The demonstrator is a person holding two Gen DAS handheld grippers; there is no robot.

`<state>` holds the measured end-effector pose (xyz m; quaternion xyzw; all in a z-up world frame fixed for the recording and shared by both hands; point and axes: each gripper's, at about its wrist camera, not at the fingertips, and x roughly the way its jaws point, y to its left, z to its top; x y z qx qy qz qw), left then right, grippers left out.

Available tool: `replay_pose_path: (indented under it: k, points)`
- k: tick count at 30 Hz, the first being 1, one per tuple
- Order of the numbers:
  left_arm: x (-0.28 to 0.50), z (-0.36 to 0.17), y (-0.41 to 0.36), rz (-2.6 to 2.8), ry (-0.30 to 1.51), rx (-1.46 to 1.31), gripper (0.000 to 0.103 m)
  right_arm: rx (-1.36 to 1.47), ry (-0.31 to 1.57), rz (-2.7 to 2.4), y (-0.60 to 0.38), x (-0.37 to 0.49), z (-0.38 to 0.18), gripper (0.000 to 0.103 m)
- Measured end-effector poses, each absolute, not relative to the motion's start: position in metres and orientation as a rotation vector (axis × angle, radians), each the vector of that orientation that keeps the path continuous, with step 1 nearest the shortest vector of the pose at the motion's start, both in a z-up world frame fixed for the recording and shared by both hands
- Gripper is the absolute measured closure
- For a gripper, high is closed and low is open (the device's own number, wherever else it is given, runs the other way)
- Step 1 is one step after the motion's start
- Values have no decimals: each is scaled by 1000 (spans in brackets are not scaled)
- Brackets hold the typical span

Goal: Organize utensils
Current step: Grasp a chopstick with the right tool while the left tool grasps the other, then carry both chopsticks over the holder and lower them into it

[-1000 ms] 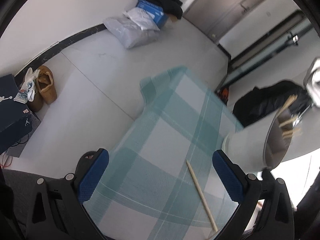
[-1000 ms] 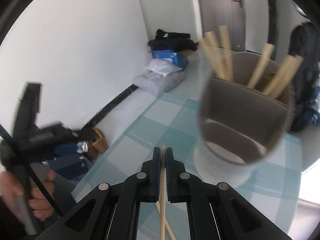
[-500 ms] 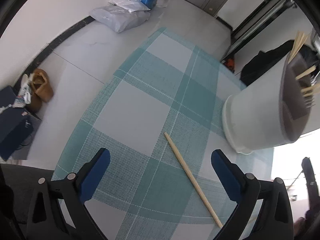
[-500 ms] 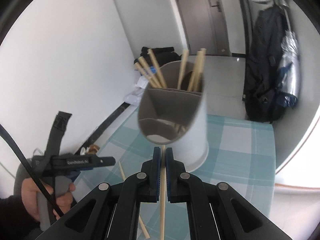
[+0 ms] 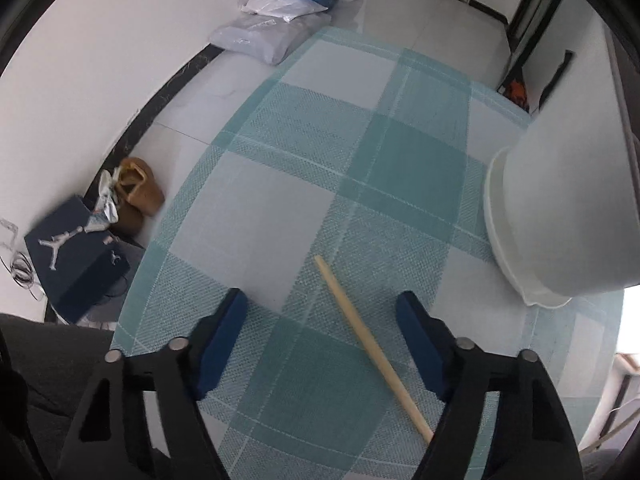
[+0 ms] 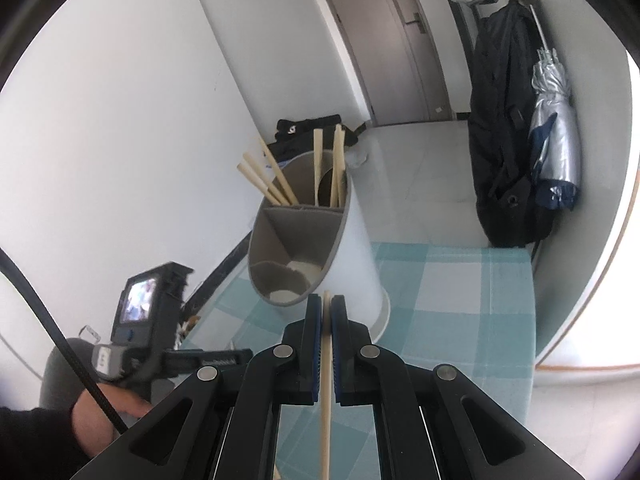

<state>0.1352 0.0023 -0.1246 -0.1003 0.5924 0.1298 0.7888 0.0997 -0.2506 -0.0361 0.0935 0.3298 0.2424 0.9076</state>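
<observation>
Left wrist view: checked teal tablecloth [image 5: 280,208] fills the middle, its left edge dropping to grey floor and wall; broad bare cloth far of the fingers. Left gripper [image 5: 320,336] pointing steeply down, jaws partly apart and closing, blue pads [image 5: 218,344] on either side of a loose wooden chopstick [image 5: 372,344] lying flat on the cloth, not pressing it. Chopstick runs from near right to far left, closer to the right pad. White utensil holder [image 5: 560,208] stands at far right, well clear of the fingers. On the floor at left: dark shoe box [image 5: 72,256], brown shoes [image 5: 136,192]; farther off, grey parcels [image 5: 268,36].

Right wrist view: right gripper [image 6: 326,320] clenched on a held chopstick [image 6: 326,392], which passes between the pads toward the camera. Utensil holder [image 6: 348,248] directly beyond the fingertips, tilted in view, open divided compartments facing near; stored chopsticks [image 6: 272,180] lean in the far compartments. Cloth edge at right beside a curved wall. Hand [image 6: 104,412] with the other gripper at near left. Black bag [image 6: 508,140] and umbrella [image 6: 556,128] hang at far right.
</observation>
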Motion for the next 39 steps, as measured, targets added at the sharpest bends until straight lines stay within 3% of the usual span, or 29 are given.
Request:
replay_pose_path:
  k: [2, 6, 11, 39]
  points:
    - [137, -122, 0, 284, 1277, -223, 51, 222, 678, 507, -256, 101, -36, 99]
    - [139, -121, -4, 285, 1272, -243, 82, 263, 668, 511, -265, 100, -32, 99]
    - [147, -122, -5, 252, 1256, -314, 99, 274, 659, 513, -270, 95, -30, 99]
    - [98, -38, 2, -31, 828, -349, 101, 245, 647, 450, -246, 73, -27, 99]
